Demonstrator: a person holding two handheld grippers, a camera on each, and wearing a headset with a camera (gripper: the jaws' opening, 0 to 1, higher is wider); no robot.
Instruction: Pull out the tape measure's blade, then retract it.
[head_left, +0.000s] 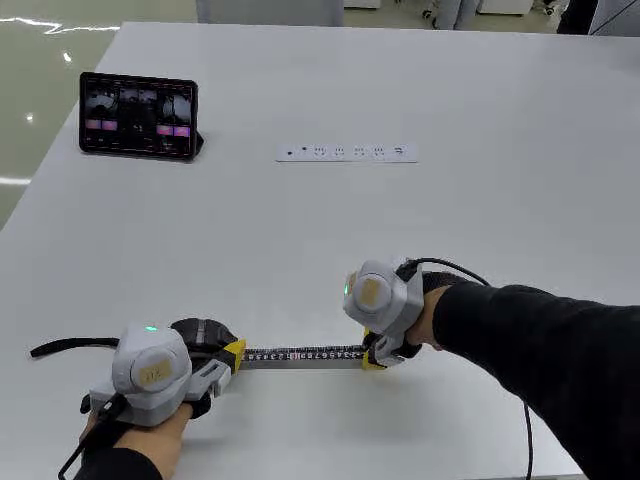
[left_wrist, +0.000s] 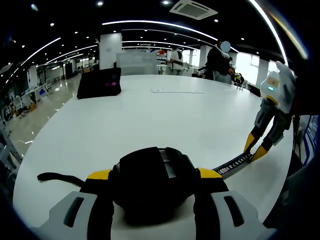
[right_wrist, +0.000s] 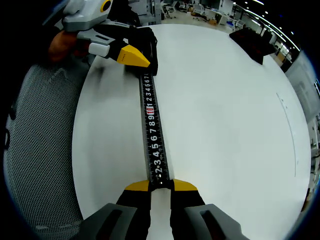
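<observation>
**A:** How much room was there?

**B:** Plenty. The white table (head_left: 400, 90) was bare over most of its width. A tablet (head_left: 138, 115) stood toward the far-left corner and a power strip (head_left: 347, 152) lay mid-table, both well apart from the work. The near edge was the one to mind, because everything sat close along it.

**A:** And the tape itself?

**B:** The tape measure case (head_left: 203, 338) sat near the near-left corner, with its strap (head_left: 60, 347) trailing toward the left edge. The left gripper (left_wrist: 155, 175) was closed across the case's two sides. The case looked rigid, compact and a little weighty, so I judged it a sound thing to clamp.

**A:** The blade?

**B:** The blade (right_wrist: 152, 135) was partly drawn out, lying flat and running roughly parallel to the near edge. The right gripper (right_wrist: 161, 186) had its jaws almost together, pinching the blade's free end. I took the blade for thin spring steel: light, slick, stiff along its length, but apt to kink if twisted and to snap back if let go.

**A:** So where was the best hold?

**B:** Right at the end tip, I judged, guiding it back toward the case. There was open table to the right for a longer pull.
</observation>
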